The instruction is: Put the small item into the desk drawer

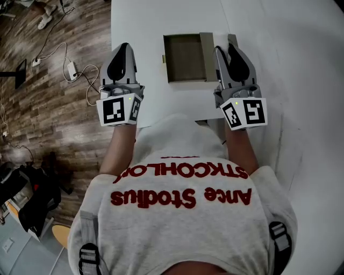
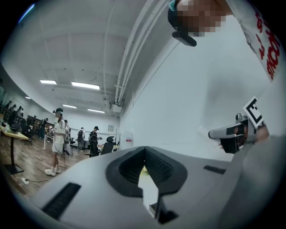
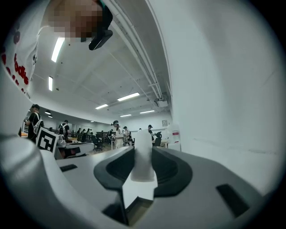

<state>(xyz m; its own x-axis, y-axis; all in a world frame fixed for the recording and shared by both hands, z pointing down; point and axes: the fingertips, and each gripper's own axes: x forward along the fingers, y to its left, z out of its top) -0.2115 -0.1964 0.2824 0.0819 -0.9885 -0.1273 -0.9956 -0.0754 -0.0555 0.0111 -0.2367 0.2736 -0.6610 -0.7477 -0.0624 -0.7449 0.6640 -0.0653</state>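
Note:
The drawer (image 1: 185, 56) stands open in the white desk (image 1: 156, 16); its brownish inside looks bare. My right gripper (image 1: 226, 51) hangs at the drawer's right rim and points away from me. In the right gripper view, a small white item (image 3: 144, 156) stands upright between the jaws of the right gripper (image 3: 144, 152), which are shut on it. The head view hides the item. My left gripper (image 1: 123, 48) hovers over the desk's left edge, left of the drawer. In the left gripper view, the jaws of the left gripper (image 2: 144, 156) meet with nothing between them.
Wooden floor with cables and a power strip (image 1: 70, 70) lies left of the desk. A white wall (image 3: 223, 89) rises at the right. Several people (image 2: 58, 138) stand far off in the room. My own torso fills the lower head view.

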